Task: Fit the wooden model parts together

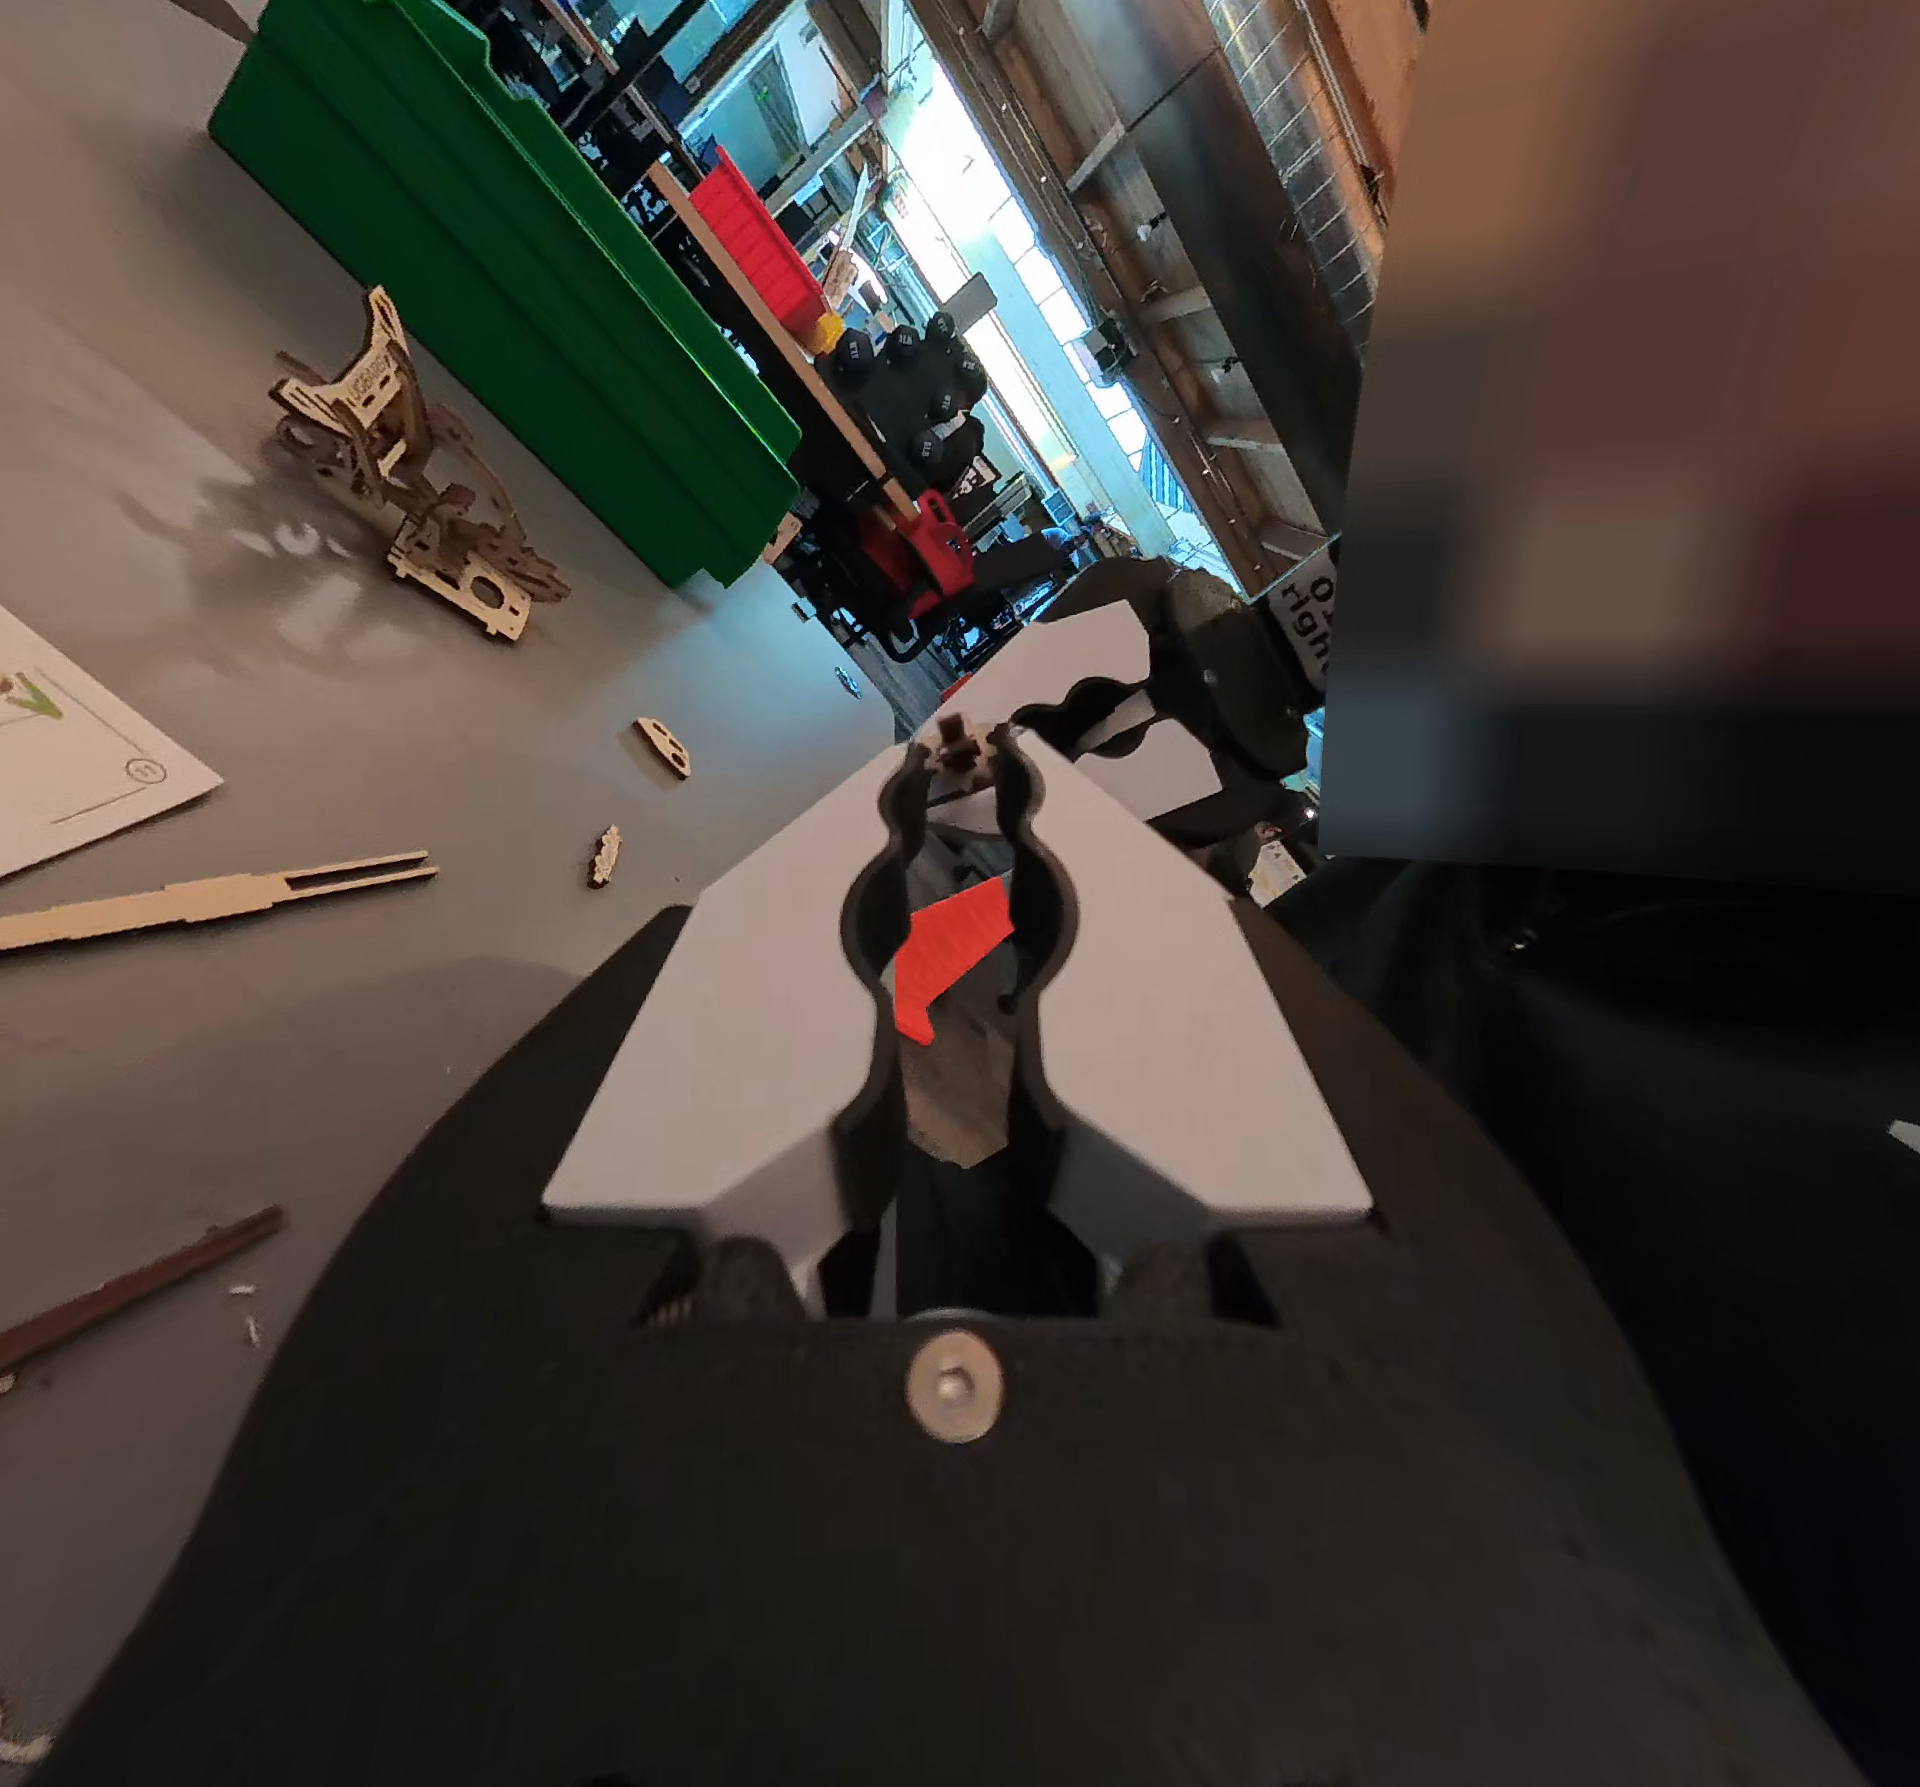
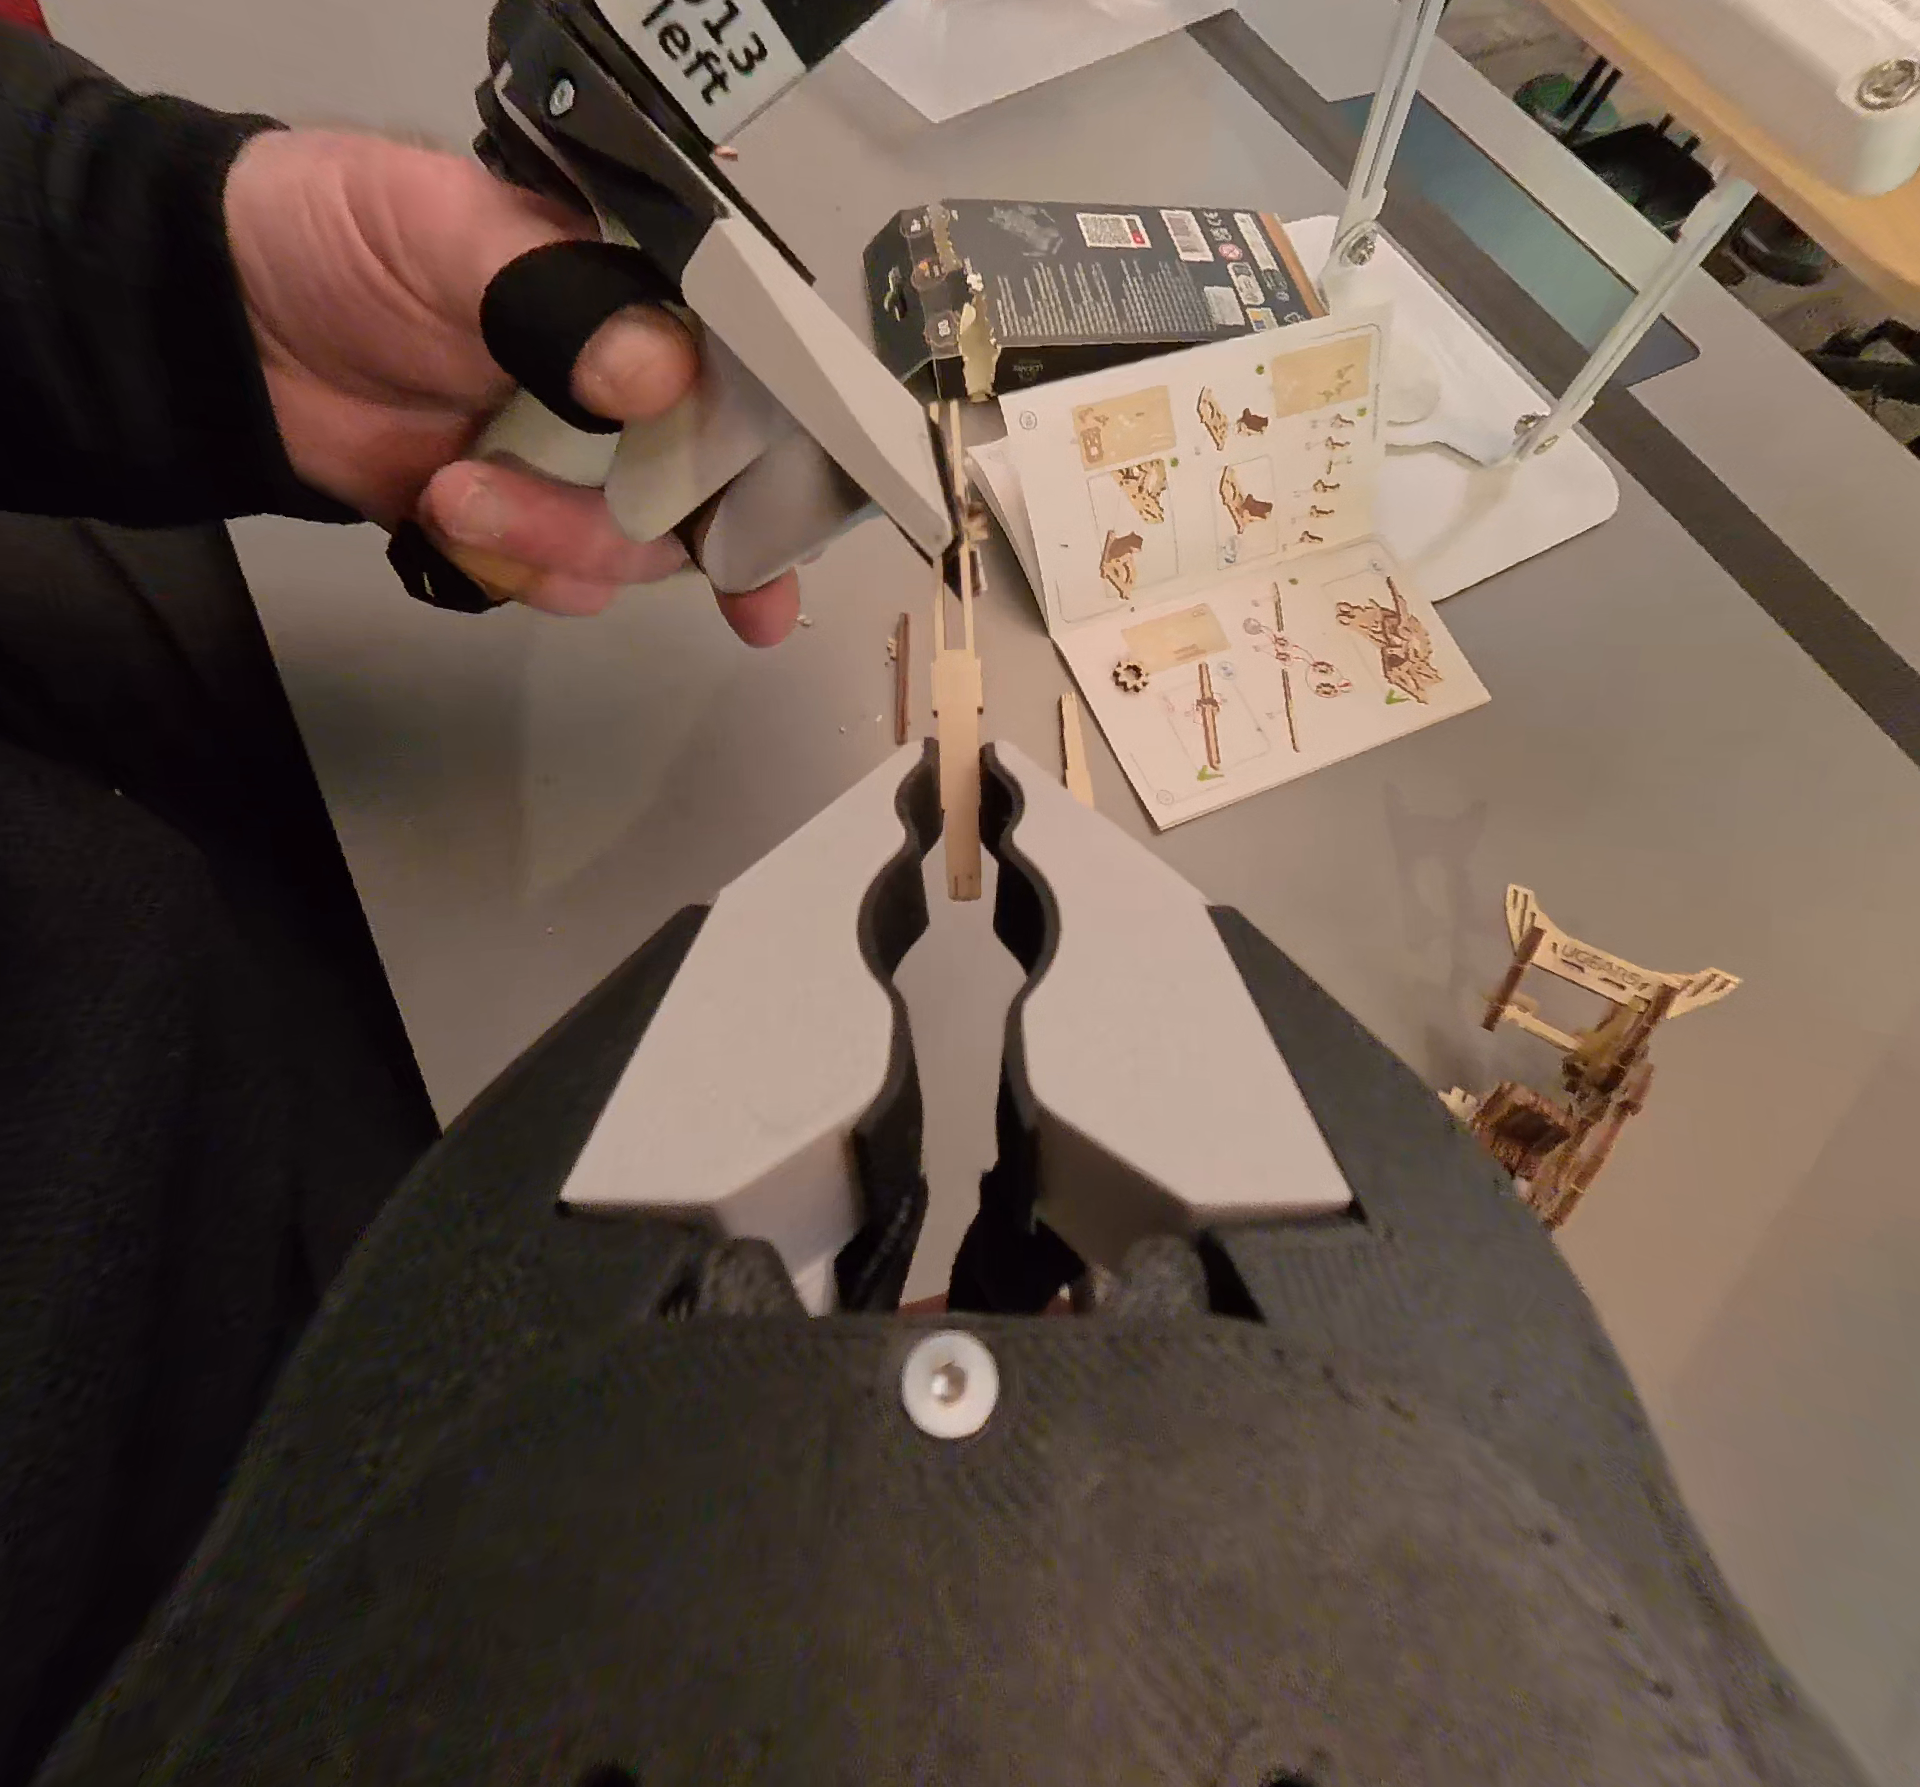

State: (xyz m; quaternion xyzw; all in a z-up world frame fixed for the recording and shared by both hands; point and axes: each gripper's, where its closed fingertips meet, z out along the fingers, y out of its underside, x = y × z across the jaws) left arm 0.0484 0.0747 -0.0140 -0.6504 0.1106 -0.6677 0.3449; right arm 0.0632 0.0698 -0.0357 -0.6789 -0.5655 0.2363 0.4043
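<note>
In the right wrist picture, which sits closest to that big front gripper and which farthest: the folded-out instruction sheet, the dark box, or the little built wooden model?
1. Built wooden model: nearest the right gripper, low on the right of the table.
2. Instruction sheet: farther, ahead and right.
3. Dark box: farthest, lying behind the sheet.

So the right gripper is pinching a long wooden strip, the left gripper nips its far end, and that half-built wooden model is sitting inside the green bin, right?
Not quite. The half-built wooden model stands on the grey table beside the green bin, not inside it, as the left wrist view shows. The rest holds: the right gripper pinches the long wooden strip, and the left gripper nips its far end.
</note>
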